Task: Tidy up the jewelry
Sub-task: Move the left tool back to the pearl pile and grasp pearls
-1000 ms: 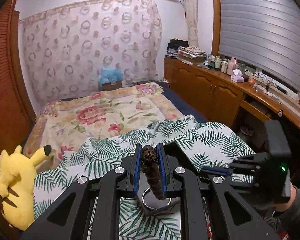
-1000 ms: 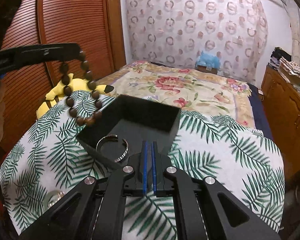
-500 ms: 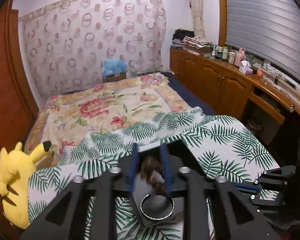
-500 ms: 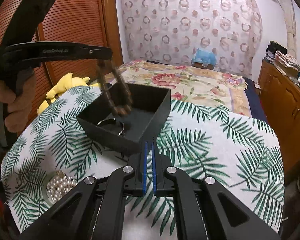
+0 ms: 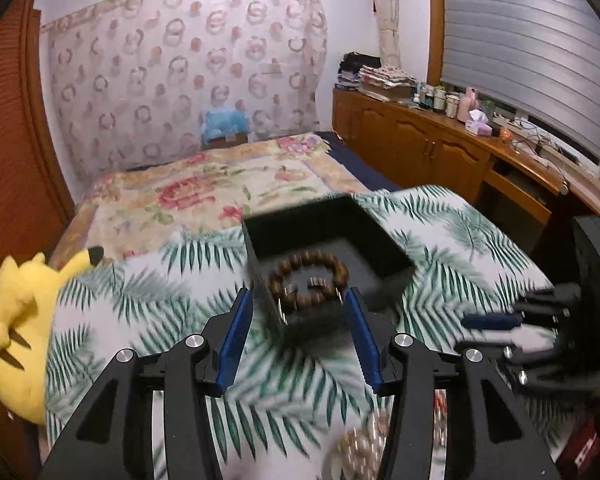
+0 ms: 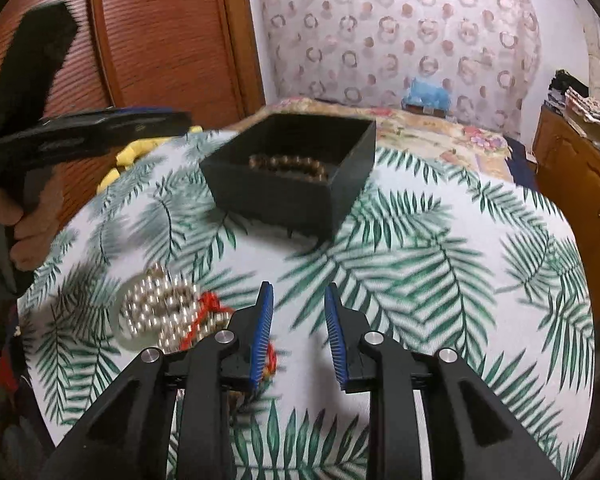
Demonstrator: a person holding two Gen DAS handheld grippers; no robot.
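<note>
Wooden bead bracelet point(image 5: 309, 280) inside black box point(image 5: 384, 246), beyond opening left tongs point(image 5: 299, 334)

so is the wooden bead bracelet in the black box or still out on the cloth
In the box. The wooden bead bracelet lies flat on the floor of the black box, beside a metal bangle, with neither tool touching it.

Ahead of the two grippers sit one black box point(image 6: 288, 184) holding one wooden bead bracelet point(image 5: 308, 278) and one silver bangle point(image 5: 314, 286), one pearl strand point(image 6: 160, 308) nearer, one red cord piece point(image 6: 208, 312), and one yellow plush toy point(image 5: 24, 332).
</note>
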